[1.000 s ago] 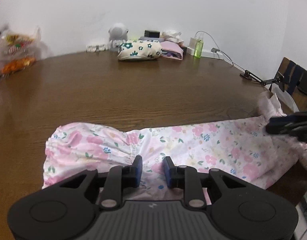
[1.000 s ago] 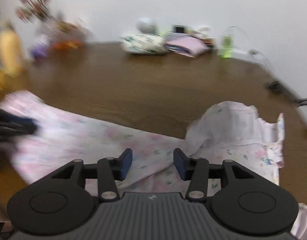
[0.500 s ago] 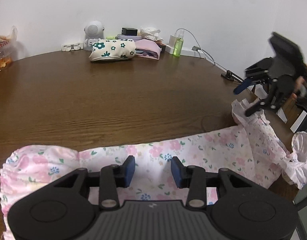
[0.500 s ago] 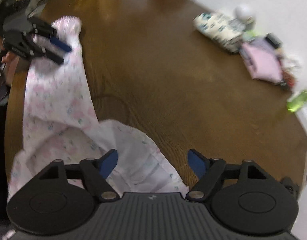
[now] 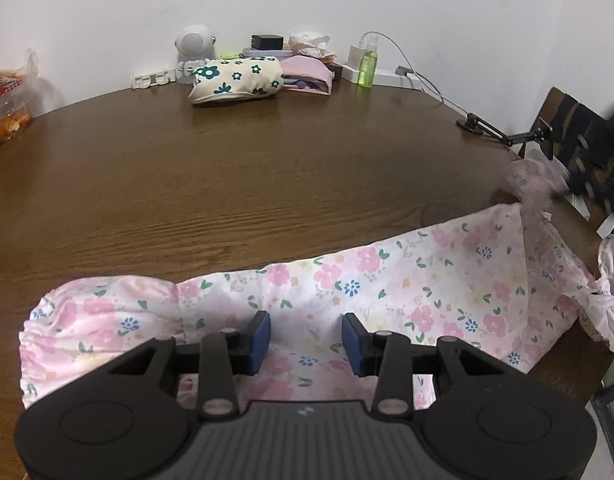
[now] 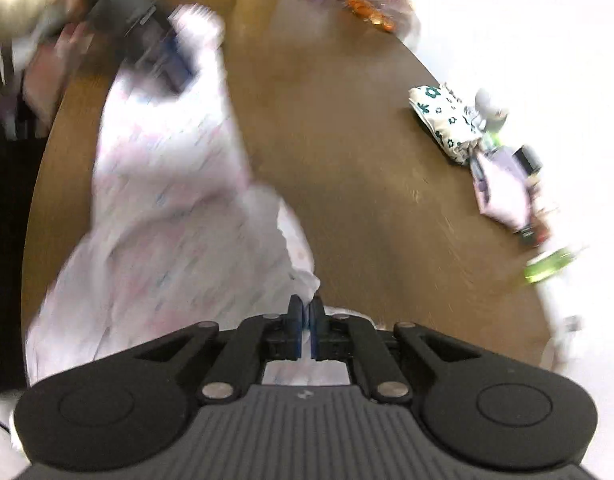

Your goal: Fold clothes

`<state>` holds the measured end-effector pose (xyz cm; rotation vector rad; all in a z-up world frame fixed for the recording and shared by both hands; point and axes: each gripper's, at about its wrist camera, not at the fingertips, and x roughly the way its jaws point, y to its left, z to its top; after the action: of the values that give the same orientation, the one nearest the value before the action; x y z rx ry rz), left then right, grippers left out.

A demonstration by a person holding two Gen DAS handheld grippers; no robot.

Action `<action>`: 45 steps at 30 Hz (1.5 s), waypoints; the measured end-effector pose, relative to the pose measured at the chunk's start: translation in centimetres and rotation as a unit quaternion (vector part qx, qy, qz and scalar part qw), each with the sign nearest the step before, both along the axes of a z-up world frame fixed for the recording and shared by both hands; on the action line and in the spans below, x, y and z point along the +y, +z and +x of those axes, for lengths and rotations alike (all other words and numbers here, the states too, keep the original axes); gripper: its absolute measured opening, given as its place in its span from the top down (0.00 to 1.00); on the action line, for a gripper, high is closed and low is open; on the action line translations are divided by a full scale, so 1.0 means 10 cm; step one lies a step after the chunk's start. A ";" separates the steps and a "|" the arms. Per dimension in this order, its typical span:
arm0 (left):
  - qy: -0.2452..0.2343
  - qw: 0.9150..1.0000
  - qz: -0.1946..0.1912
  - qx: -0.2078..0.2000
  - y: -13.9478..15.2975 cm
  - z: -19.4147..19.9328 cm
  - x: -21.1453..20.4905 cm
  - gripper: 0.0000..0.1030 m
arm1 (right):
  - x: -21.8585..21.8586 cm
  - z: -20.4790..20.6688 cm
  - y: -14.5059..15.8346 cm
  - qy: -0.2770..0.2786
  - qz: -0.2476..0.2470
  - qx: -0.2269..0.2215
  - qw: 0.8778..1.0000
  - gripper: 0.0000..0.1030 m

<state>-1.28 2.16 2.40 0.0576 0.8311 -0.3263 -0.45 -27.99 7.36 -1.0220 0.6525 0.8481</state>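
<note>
A pink floral garment (image 5: 387, 280) lies along the near edge of the round brown table (image 5: 227, 168), with a puffed sleeve at its left end. My left gripper (image 5: 305, 338) is open just above the garment's middle, holding nothing. In the blurred right wrist view the garment (image 6: 167, 200) stretches away to the upper left. My right gripper (image 6: 305, 316) is shut on a bunched edge of the garment. The left gripper shows as a dark blur (image 6: 155, 52) at the garment's far end.
At the table's back stand a folded white floral cloth (image 5: 237, 79), a folded pink cloth (image 5: 309, 74), a white speaker (image 5: 195, 46), a green bottle (image 5: 367, 68) and chargers with cables. A snack bag (image 5: 7, 112) sits far left. A chair (image 5: 583, 152) stands at the right.
My left gripper has opened and let go of the garment. My right gripper has closed on the garment's edge and swung round, now looking along the cloth.
</note>
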 end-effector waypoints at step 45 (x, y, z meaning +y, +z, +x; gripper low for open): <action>-0.164 0.978 -0.116 -0.055 -0.04 0.29 -1.73 0.85 | -0.78 -0.76 -0.51 -0.134 0.163 0.053 0.976 0.98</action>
<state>1.66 -15.09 2.00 -0.0057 0.6684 -0.7244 -8.00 -35.79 2.21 -0.5800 0.6963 0.7454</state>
